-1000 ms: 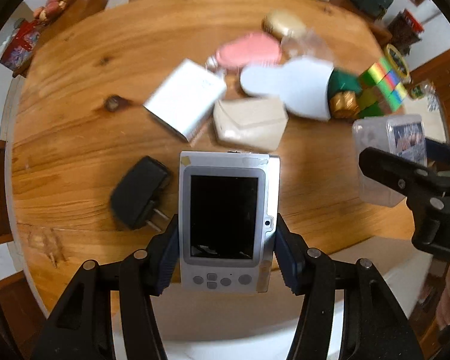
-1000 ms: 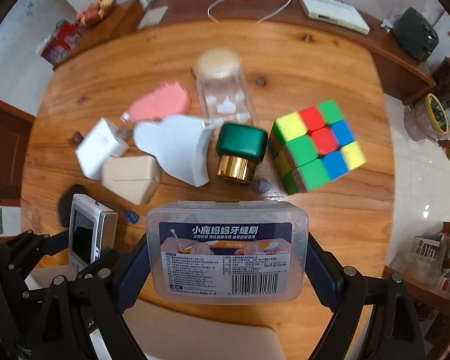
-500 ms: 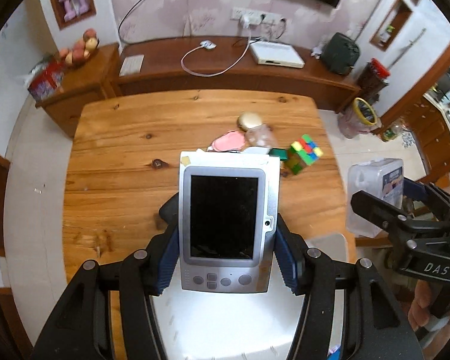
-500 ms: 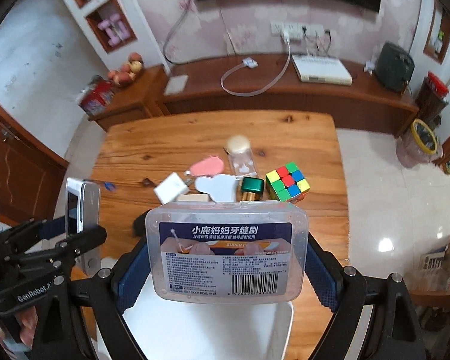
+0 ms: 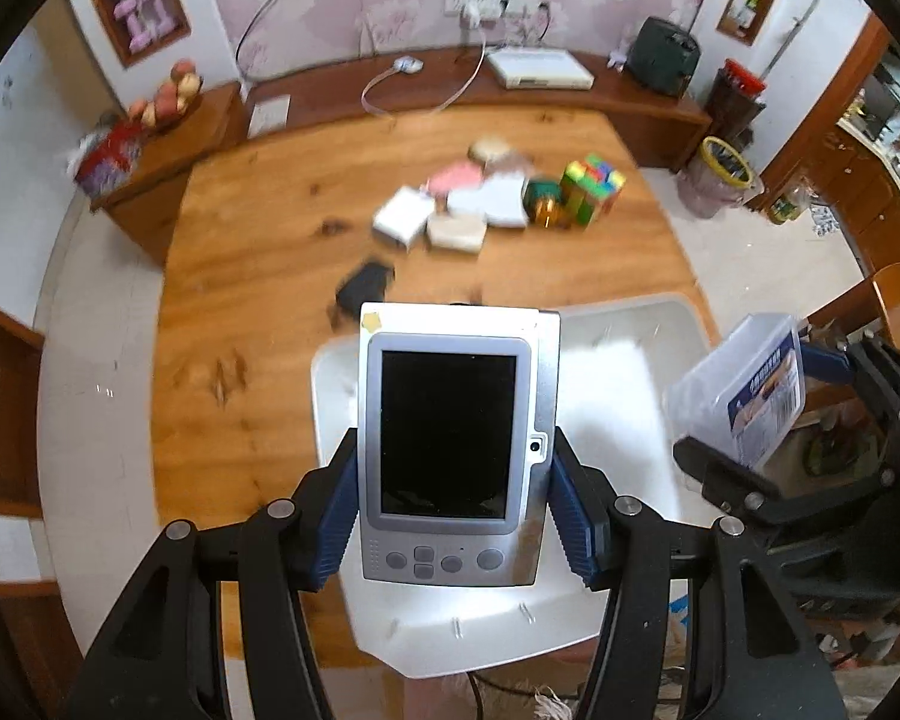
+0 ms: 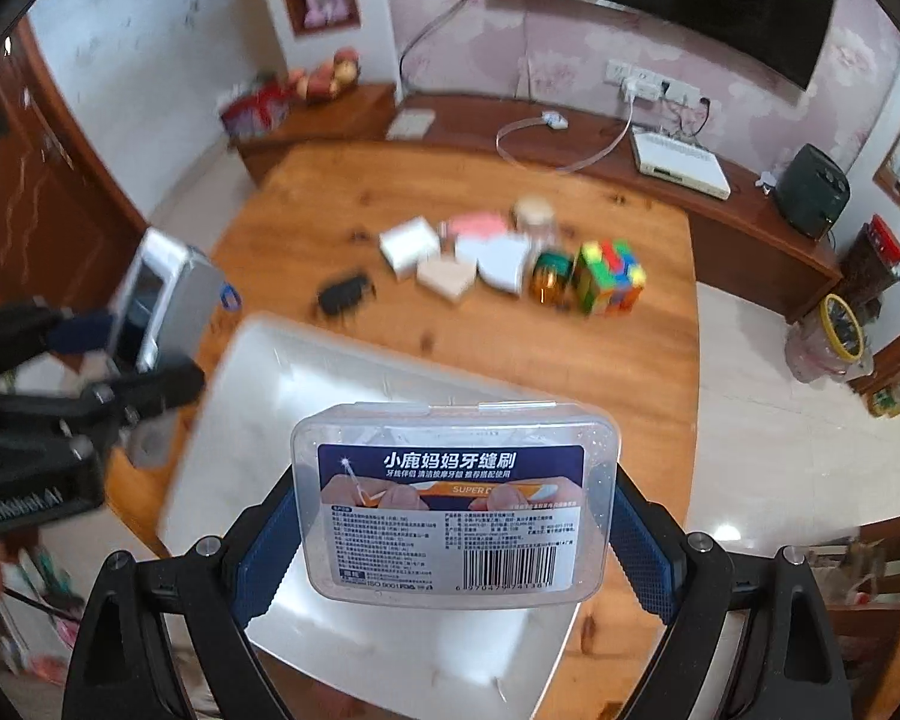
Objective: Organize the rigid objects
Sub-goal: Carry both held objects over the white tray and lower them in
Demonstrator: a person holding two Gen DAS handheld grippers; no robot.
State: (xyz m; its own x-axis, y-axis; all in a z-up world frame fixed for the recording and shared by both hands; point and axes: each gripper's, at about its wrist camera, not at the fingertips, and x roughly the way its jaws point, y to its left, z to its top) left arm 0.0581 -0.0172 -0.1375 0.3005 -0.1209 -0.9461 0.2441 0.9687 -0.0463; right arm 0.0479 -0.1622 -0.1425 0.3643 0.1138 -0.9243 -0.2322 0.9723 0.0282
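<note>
My left gripper (image 5: pixel 453 480) is shut on a silver handheld device with a dark screen (image 5: pixel 450 438), held high above a white bin (image 5: pixel 624 396) at the table's near edge. My right gripper (image 6: pixel 453 510) is shut on a clear plastic box with a blue label (image 6: pixel 453 498), also above the white bin (image 6: pixel 354 396). The clear box (image 5: pixel 744 390) shows at the right of the left wrist view, and the silver device (image 6: pixel 162 294) at the left of the right wrist view. Both are well above the wooden table (image 5: pixel 258 312).
On the table farther back lie a black charger (image 5: pixel 363 288), a white box (image 5: pixel 402 216), a beige case (image 5: pixel 456 231), a pink item (image 5: pixel 456 177), a white flat piece (image 5: pixel 492 204), a green-capped gold bottle (image 5: pixel 543 204), a colour cube (image 5: pixel 591 186) and a clear jar (image 6: pixel 534 216). A wooden sideboard (image 6: pixel 570 138) stands behind.
Both grippers have lifted far up and pulled back from the table with their objects; the white bin now lies beneath them and the table objects look small and distant.
</note>
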